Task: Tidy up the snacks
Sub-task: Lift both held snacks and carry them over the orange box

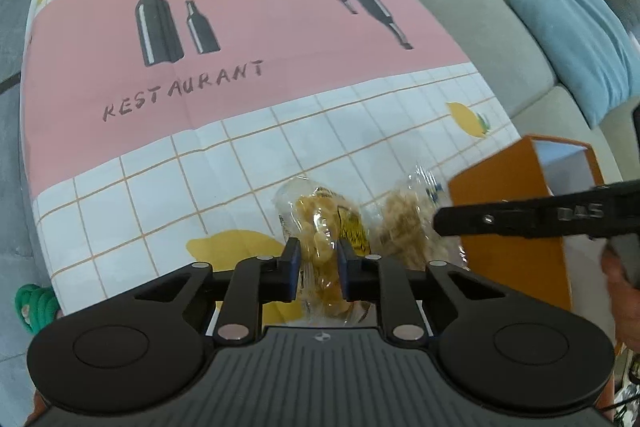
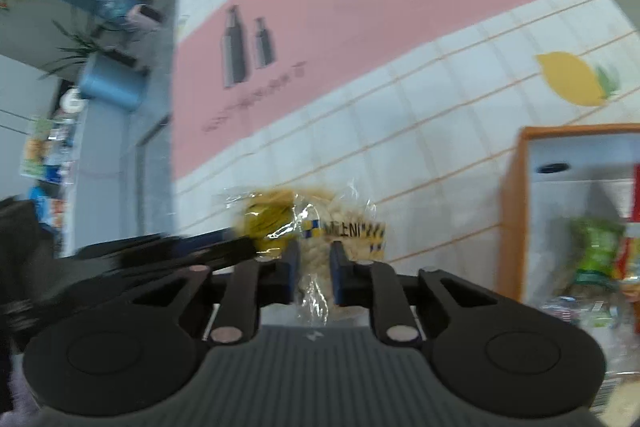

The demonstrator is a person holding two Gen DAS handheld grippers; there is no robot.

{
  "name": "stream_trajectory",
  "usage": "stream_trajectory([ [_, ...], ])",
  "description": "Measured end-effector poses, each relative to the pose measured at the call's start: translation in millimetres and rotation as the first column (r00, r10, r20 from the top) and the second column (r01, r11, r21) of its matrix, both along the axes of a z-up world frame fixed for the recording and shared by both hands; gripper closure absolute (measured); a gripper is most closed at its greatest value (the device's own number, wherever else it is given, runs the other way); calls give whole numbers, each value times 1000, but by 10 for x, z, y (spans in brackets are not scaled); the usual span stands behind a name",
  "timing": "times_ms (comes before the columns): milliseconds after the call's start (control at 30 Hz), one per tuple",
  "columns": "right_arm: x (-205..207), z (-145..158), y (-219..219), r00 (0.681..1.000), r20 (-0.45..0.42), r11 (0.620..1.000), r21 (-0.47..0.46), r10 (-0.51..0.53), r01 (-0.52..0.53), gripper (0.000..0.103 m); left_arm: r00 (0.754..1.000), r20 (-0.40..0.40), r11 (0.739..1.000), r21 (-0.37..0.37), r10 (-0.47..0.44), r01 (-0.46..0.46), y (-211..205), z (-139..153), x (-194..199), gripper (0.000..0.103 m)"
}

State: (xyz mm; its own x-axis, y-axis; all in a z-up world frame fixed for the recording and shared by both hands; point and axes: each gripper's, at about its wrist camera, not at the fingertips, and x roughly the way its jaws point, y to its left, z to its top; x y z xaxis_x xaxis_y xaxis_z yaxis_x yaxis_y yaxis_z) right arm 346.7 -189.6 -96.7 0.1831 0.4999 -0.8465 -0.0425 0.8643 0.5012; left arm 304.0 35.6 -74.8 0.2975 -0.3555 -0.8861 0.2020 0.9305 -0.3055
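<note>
In the left wrist view my left gripper (image 1: pixel 319 259) is shut on a clear packet of yellow snacks (image 1: pixel 320 223), held just above the tablecloth. Right beside it is a second clear packet of paler snacks (image 1: pixel 404 227), with my right gripper (image 1: pixel 438 223) reaching in side-on from the right. The right wrist view shows my right gripper (image 2: pixel 315 267) shut on the pale snack packet (image 2: pixel 344 223) by its clear wrap. The blurred left gripper (image 2: pixel 248 247) comes in from the left, at the yellow packet (image 2: pixel 268 217). The two packets touch.
An orange box (image 2: pixel 514 211) with a white inside stands at the right on the lemon-and-bottle tablecloth (image 1: pixel 240 167). It holds a green packet (image 2: pixel 596 243) and other wrappers. The same orange box (image 1: pixel 512 247) sits near a grey sofa (image 1: pixel 460 19) with cushions.
</note>
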Motion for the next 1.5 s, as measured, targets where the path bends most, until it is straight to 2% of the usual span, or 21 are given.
stream_trajectory([
  [233, -87, 65, 37, 995, 83, 991, -124, 53, -42, 87, 999, 26, 999, -16, -48, 48, -297, 71, -61, 83],
  [300, -128, 86, 14, 992, 102, 985, -164, 72, -55, 79, 997, 36, 998, -21, -62, 63, -388, 98, -87, 83],
  [333, -142, 89, -1, 991, 109, 983, -176, 79, -60, 81, 997, 39, 997, -18, -68, 69, -431, 105, -93, 82],
  [467, -143, 61, -90, 994, 100, 992, -125, 36, -23, 82, 994, 43, 995, 4, -102, 102, -578, 113, -115, 82],
  [567, -154, 71, -158, 996, 86, 997, -76, -19, 26, 80, 988, 66, 988, 70, -140, 136, -711, 102, -151, 80],
  [633, -153, 58, -95, 997, 83, 995, -103, -1, 10, 82, 985, 70, 983, 108, -158, 149, -766, 68, -164, 78],
  [733, -143, 22, 30, 995, 80, 986, -163, 56, -43, 79, 982, 50, 980, 91, -180, 175, -802, 22, -165, 77],
  [900, -119, -23, 128, 992, 74, 971, -226, 100, -81, 74, 982, 49, 976, 126, -182, 175, -827, -26, -185, 77],
  [1000, -118, -36, 184, 989, 79, 960, -260, 127, -103, 74, 983, 50, 977, 132, -174, 166, -816, -41, -181, 80],
  [1267, -240, 124, 36, 988, 127, 976, -211, 91, -62, 87, 989, 73, 986, 119, -125, 116, -682, 92, -257, 83],
  [1500, -534, 343, -40, 982, 188, 994, -112, 6, 15, 89, 988, 138, 991, 124, -70, 53, -538, 356, -474, 84],
])
